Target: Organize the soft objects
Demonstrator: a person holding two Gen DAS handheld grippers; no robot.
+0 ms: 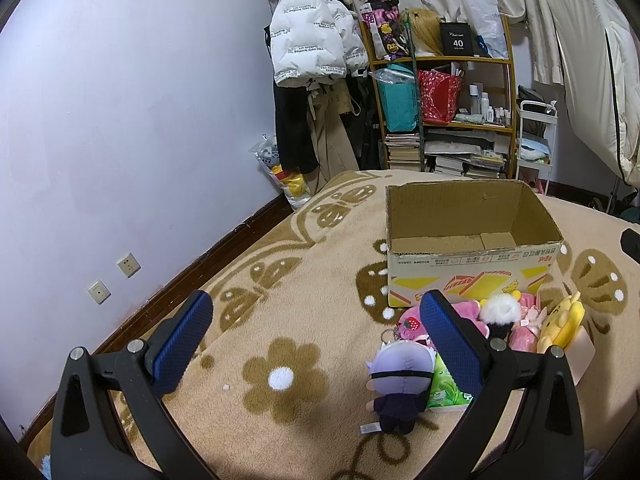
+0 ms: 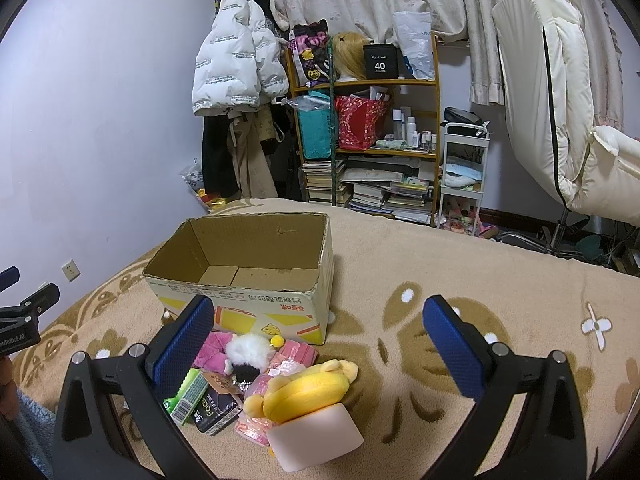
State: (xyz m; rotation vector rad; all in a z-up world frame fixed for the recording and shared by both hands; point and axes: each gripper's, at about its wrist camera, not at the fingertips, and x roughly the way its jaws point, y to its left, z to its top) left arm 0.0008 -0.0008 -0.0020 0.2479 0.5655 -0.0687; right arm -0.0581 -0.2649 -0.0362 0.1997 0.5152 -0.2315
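An open, empty cardboard box [image 1: 472, 256] [image 2: 248, 280] stands on the flowered blanket. In front of it lies a pile of soft things: a yellow plush [image 2: 308, 390] [image 1: 562, 326], a pink plush [image 2: 214, 354], a white-and-black fluffy toy [image 2: 248, 354] [image 1: 500, 312], a pale pink foam block [image 2: 316, 438] and a green tissue pack [image 2: 186, 398] [image 1: 446, 384]. A small doll with lilac hair and dark clothes [image 1: 398, 388] lies nearest my left gripper [image 1: 316, 314]. That gripper is open above the blanket, left of the pile. My right gripper [image 2: 318, 318] is open too, above the pile.
The beige blanket [image 2: 500, 300] covers a bed along the lilac wall. Beyond it stand a crowded wooden shelf [image 2: 368, 120], hanging coats [image 2: 236, 60], a white cart [image 2: 464, 172] and a white chair [image 2: 568, 100]. A dark "Face" packet [image 2: 214, 410] lies in the pile.
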